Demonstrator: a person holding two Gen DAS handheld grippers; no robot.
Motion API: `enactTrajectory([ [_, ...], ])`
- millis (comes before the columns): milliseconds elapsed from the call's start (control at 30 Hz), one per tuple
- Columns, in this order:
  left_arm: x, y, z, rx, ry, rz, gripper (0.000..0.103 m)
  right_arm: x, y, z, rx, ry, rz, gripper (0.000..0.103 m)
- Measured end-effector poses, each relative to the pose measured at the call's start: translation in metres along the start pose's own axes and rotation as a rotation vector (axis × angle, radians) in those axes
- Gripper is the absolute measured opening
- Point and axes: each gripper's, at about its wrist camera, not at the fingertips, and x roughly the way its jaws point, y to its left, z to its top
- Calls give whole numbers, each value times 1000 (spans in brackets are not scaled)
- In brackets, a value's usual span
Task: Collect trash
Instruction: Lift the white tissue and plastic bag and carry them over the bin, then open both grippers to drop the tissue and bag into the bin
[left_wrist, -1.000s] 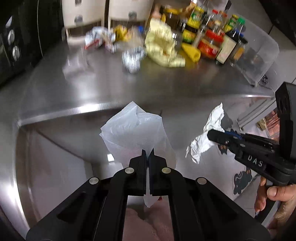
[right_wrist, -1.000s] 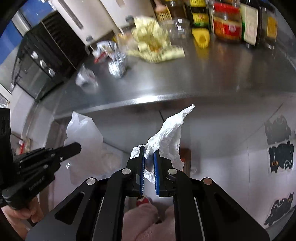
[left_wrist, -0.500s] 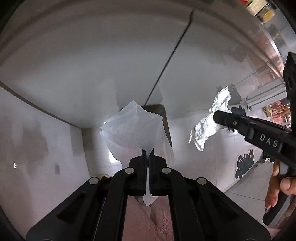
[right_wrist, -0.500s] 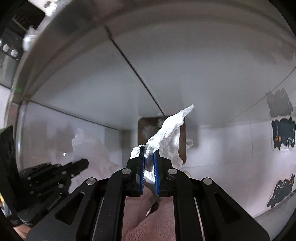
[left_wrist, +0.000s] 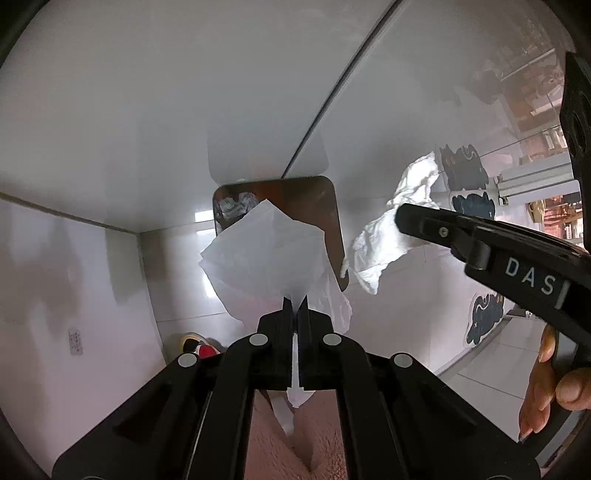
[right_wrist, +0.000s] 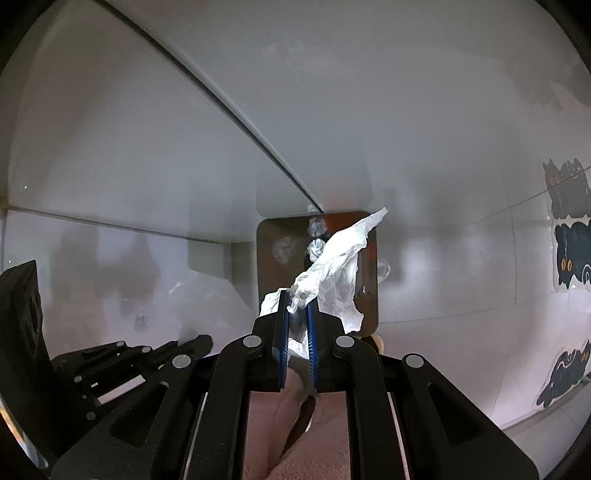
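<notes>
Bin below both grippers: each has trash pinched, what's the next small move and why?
Probably bring both a little lower over the bin, then open. The left gripper is shut on a thin white plastic sheet, the right gripper on a crumpled white tissue. Both pieces hang in front of the open bin mouth, where crumpled trash already lies.

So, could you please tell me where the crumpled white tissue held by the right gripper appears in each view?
Left wrist view: tissue right of centre, at the tip of the right gripper.
Right wrist view: tissue centre, rising from the closed jaws.
Shared landmark: the brown bin below.
</notes>
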Motion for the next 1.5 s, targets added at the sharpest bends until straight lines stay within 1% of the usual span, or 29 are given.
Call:
enactTrajectory([
  [67, 6, 3, 4, -8, 9, -12, 0, 6, -1, 2, 10, 14, 7, 13],
  [267, 14, 4, 10, -22, 23, -29, 4, 4, -11, 8, 32, 14, 17, 14],
  [300, 14, 4, 12, -25, 24, -25, 10, 3, -11, 8, 32, 13, 16, 15],
  [333, 14, 5, 13, -29, 22, -21, 17, 1, -11, 9, 31, 11, 9, 17],
  [367, 14, 6, 13, -33, 20, -19, 19, -2, -10, 8, 29, 6, 5, 28],
  [400, 13, 6, 14, -35, 18, -18, 23, 0, -8, 7, 30, 1, 3, 35],
  [433, 12, 6, 14, -36, 16, -16, 26, -4, -8, 7, 32, -3, 2, 49],
  [467, 10, 6, 15, -37, 13, -15, 27, -5, -8, 7, 34, -9, 0, 50],
  [500, 7, 5, 15, -34, 9, -10, 31, -8, -8, 7, 34, -16, -5, 50],
  [533, 6, 5, 16, -32, 7, -4, 38, -12, -8, 7, 35, -23, -13, 51],
  [567, 2, 5, 16, -32, 2, 8, 43, -15, -8, 7, 38, -30, -19, 58],
  [600, -2, 5, 15, -35, -6, 13, 50, -18, -8, 7, 40, -38, -26, 65],
  [633, -10, 5, 14, -34, -19, 16, 55, -24, -7, 6, 40, -53, -37, 76],
  [667, -15, 4, 13, -29, -27, 20, 58, -28, -7, 5, 37, -64, -46, 83],
  [700, -23, 4, 11, -20, -39, 27, 65, -35, -5, 5, 28, -76, -60, 87],
  [733, -31, 3, 9, -10, -52, 35, 72, -41, -3, 3, 14, -80, -73, 95],
  [767, -38, 4, 7, -1, -63, 38, 75, -45, -1, 2, 3, -82, -83, 99],
  [833, -52, 4, 3, 18, -81, 41, 83, -58, 3, -1, -28, -91, -104, 99],
  [867, -62, 5, 1, 27, -90, 41, 85, -62, 7, -3, -39, -93, -105, 99],
  [933, -78, 7, -3, 34, -96, 40, 93, -75, 12, -7, -57, -102, -112, 99],
  [1000, -92, 10, -5, 26, -102, 38, 94, -88, 18, -13, -56, -111, -110, 99],
  [1167, -144, 20, -13, -16, -160, 46, 94, -127, 20, -16, -2, -149, -61, 99],
  [1300, -191, 27, -16, -38, -232, 61, 95, -178, 28, -15, 3, -235, -22, 99],
  [1367, -216, 31, -16, -42, -274, 87, 95, -202, 37, -12, -14, -286, -21, 99],
  [1433, -239, 37, -14, -48, -313, 118, 95, -218, 46, -8, -23, -319, -16, 99],
  [1500, -257, 43, -11, -59, -344, 134, 95, -234, 56, -1, -30, -346, -13, 99],
])
